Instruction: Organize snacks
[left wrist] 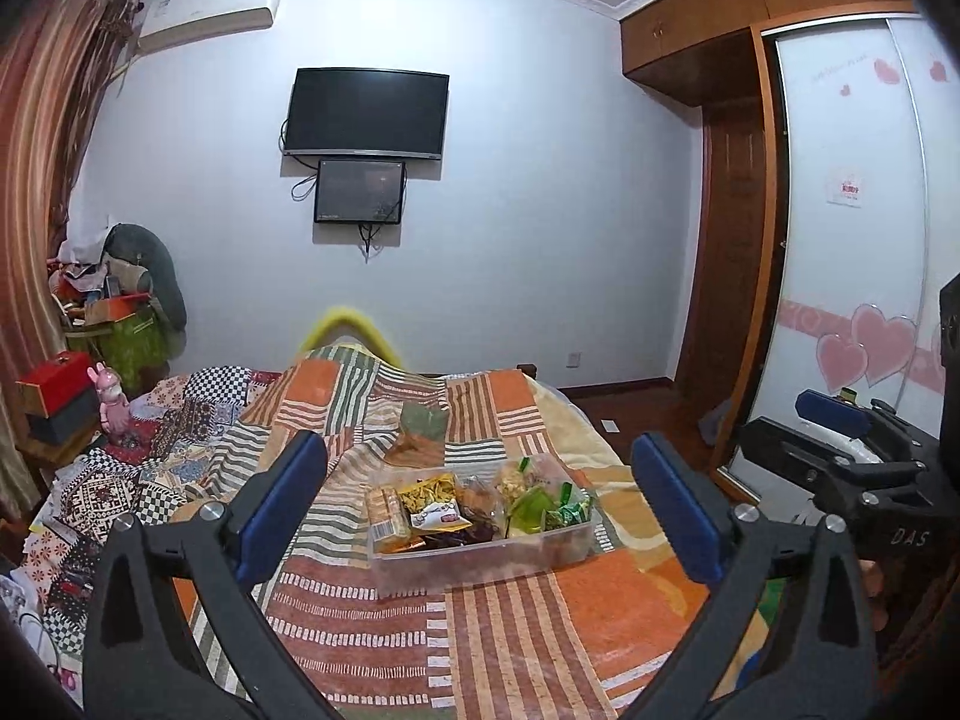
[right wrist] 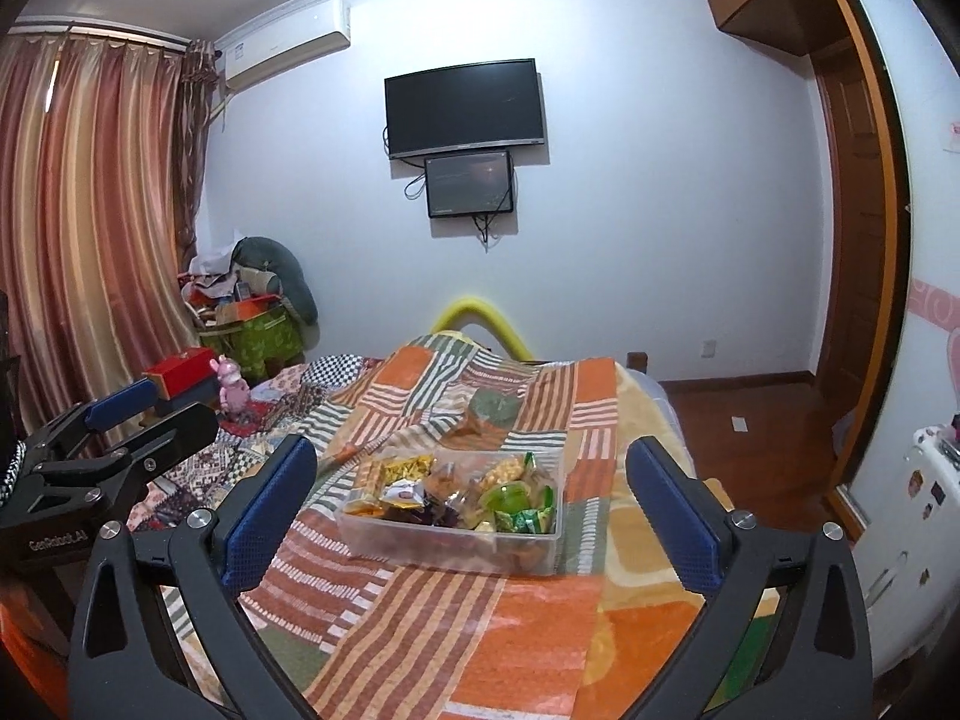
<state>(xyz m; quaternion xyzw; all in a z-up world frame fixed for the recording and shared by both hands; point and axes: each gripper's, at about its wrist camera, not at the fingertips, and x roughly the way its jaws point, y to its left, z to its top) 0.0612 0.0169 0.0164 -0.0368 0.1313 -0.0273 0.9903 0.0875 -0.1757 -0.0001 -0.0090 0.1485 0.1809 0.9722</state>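
**Standby Position: Both Grippers Clear of the Snack Container**

We hold the left gripper [left wrist: 477, 501] with its blue-padded jaws spread wide and empty, aimed straight at the clear rectangular plastic container [left wrist: 480, 555] so the container sits framed between the two pads. We hold the right gripper [right wrist: 471, 498] the same way: jaws wide, nothing between them. Each gripper also appears at the edge of the other's view, which shows the two tools are held side by side, apart from the container.

The container rests on the orange, green and white patchwork bedspread [left wrist: 510, 648], near the middle of the bed. The assorted packaged snacks [left wrist: 474, 507] already lie inside it, packed close together: a yellow-orange wafer pack at the left, dark red packets in the middle, green wrapped pieces at the right. We see no loose snack on the bedspread around the container.

We judge that the sorting is either complete or not yet started; the soft bedding may tilt the container if it is pressed on one side.
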